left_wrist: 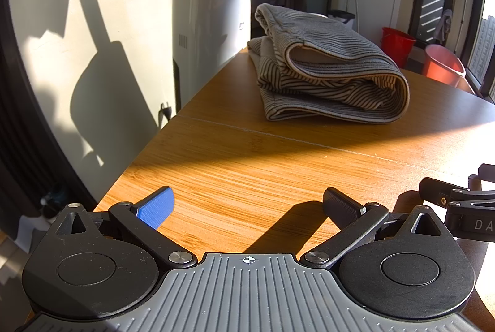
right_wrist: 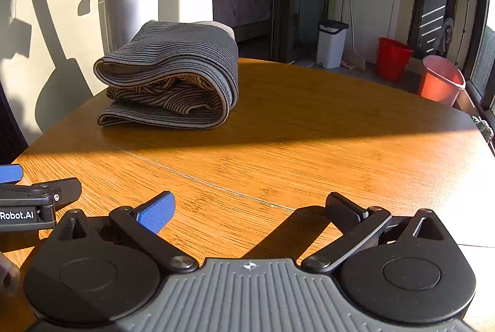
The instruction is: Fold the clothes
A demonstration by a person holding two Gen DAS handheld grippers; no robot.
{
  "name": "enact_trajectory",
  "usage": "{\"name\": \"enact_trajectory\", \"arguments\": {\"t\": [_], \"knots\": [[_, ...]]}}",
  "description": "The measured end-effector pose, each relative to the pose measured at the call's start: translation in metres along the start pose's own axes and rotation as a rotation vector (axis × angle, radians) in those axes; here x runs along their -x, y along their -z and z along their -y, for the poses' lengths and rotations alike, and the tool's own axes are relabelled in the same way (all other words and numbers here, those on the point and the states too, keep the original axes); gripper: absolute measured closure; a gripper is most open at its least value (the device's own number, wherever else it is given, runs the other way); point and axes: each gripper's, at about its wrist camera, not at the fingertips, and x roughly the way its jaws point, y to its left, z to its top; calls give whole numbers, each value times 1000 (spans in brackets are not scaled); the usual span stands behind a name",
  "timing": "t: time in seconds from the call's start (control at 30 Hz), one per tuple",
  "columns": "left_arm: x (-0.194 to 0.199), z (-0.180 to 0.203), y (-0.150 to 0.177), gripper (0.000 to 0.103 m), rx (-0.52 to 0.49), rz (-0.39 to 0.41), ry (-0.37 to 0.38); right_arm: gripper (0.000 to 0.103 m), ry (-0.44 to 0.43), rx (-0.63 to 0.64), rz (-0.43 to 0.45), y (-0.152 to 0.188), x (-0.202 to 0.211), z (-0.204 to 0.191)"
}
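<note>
A striped grey garment [left_wrist: 331, 66] lies folded in a thick bundle on a wooden bench [left_wrist: 247, 165], toward its far left side near a white appliance [left_wrist: 213, 13] by the wall. The folds are rounded and loose, with a patterned inner layer showing between the outer layers, so the bundle looks finished or nearly so. The left hand-held gripper [left_wrist: 247, 205] sits low at the near edge of the bench, its fingers spread wide and holding nothing. The right hand-held gripper [right_wrist: 250, 208] is just beside it on the right, fingers also spread wide and empty. Both point toward the garment but are well apart from it, which suggests they are parked clear of the cloth so as not to disturb the folds, either resting after a fold or waiting before reaching in again. Strong sunlight crosses the near part of the bench, while the garment sits in shade. Beyond the bench, on the floor at the right, stand a red bucket [right_wrist: 392, 58], a pink bucket [right_wrist: 441, 78] and a white bin [right_wrist: 331, 44].
</note>
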Motion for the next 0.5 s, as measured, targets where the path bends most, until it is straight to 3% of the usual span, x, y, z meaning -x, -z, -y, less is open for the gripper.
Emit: {"name": "enact_trajectory", "arguments": {"t": [0.5], "knots": [[1, 2, 1, 0, 0, -1, -1, 0, 1, 0, 0, 0, 0, 0]]}}
